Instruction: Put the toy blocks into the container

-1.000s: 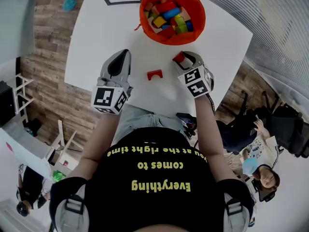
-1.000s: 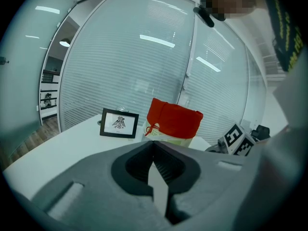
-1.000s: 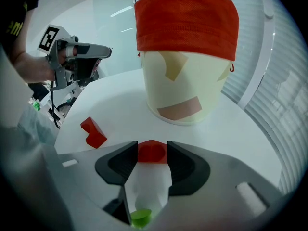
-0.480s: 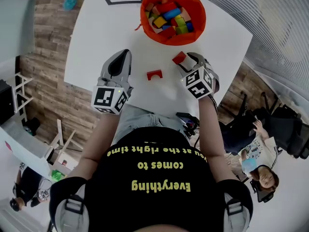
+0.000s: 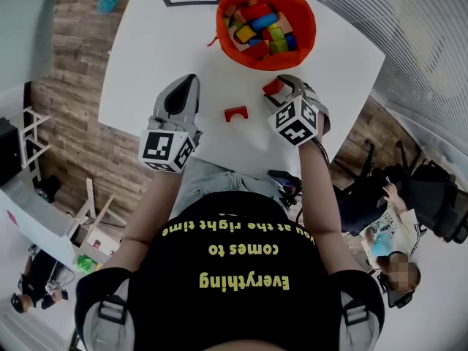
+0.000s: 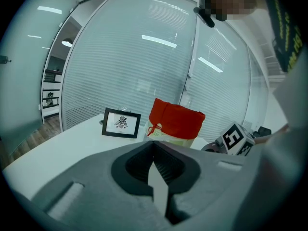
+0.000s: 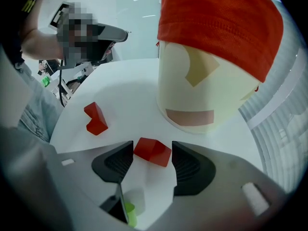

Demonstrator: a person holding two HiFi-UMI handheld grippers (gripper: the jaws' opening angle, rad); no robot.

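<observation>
A red block [image 7: 152,151] is flanked by the opening jaws of the right gripper [image 7: 152,147], beside the orange-lined container [image 5: 308,20] near the table's [image 5: 157,46] far edge. The left gripper's [image 6: 155,150] jaws are kept together, empty.

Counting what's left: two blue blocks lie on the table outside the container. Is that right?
Not blue: both are red. The near block lies beside the container, the far block farther off on the table; the right gripper view shows it.

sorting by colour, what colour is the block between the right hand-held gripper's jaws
Red; the small toy block shows best in the right gripper view.
</observation>
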